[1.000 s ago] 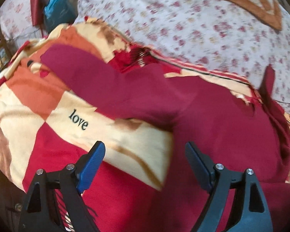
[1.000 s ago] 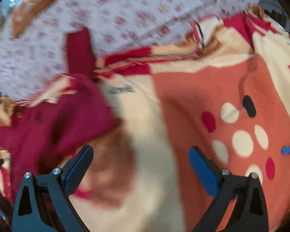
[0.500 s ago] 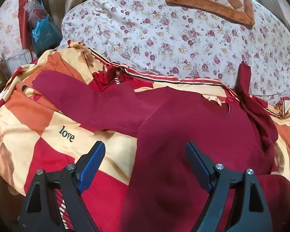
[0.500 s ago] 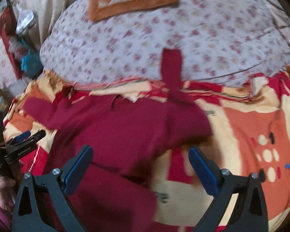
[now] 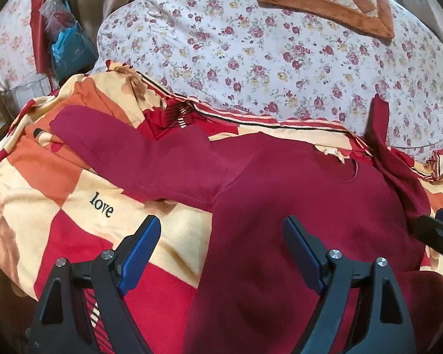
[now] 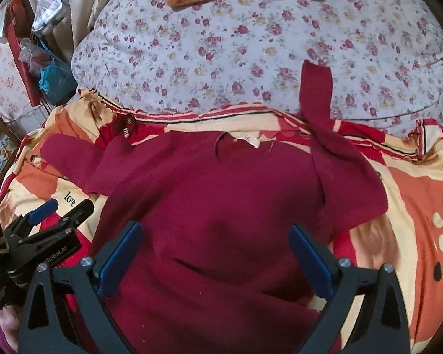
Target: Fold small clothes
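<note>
Sweater (image 5: 295, 194), dark red with long sleeves, lies spread face-up on the patterned blanket (image 5: 82, 188) of a bed. In the left wrist view it sits straight ahead of and under the left tool (image 5: 218, 250), whose 2 blue-padded fingers stand spread and hold nothing. Its left sleeve (image 5: 127, 147) runs out flat, up and to the left of the tool, toward the word "love" on the blanket; laid out so, it looks ready to be folded in over the body. The neckline points away from the tool, toward the floral pillow (image 5: 265, 47).

In the right wrist view the right tool (image 6: 215, 250) hangs over the middle of the sweater (image 6: 209, 200), its fingers likewise spread and empty. The collar (image 6: 245, 141) lies ahead of the tool, the hem near it, so the long axis runs from tool to pillow. The right sleeve (image 6: 319, 112) is twisted, up and to the right, its cuff resting on the pillow; I judge it needs straightening first. The left tool (image 6: 50, 221) shows at the far left, beside the body's edge.
</note>
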Action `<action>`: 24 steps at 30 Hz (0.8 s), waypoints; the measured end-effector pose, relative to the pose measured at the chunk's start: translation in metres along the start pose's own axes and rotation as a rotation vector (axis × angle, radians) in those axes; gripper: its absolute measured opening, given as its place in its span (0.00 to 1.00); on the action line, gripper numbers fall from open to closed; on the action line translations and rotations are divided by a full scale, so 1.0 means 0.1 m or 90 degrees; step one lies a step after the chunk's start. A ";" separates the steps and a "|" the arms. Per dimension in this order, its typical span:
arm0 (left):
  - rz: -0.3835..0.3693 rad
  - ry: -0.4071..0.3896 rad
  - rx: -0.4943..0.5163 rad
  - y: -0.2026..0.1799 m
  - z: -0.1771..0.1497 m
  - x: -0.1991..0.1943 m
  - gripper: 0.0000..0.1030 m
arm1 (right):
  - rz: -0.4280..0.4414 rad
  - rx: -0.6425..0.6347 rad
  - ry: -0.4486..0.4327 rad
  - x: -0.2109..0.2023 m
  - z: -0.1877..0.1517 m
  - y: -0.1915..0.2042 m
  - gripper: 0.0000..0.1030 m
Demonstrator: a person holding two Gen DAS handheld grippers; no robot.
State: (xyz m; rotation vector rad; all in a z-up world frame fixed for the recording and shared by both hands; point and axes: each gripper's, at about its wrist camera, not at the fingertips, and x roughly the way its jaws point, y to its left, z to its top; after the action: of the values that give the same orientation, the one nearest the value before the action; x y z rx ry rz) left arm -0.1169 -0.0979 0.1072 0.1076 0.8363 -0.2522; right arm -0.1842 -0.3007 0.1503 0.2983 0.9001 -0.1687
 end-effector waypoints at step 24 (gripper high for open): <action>0.012 0.007 0.009 -0.08 0.02 0.11 0.66 | -0.081 -0.048 -0.047 0.15 0.00 -0.04 0.98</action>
State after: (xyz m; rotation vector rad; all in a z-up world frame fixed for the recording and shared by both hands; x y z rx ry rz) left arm -0.1103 -0.1077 0.1000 0.1306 0.8443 -0.2400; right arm -0.1760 -0.3044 0.1377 0.1634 0.8503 -0.2610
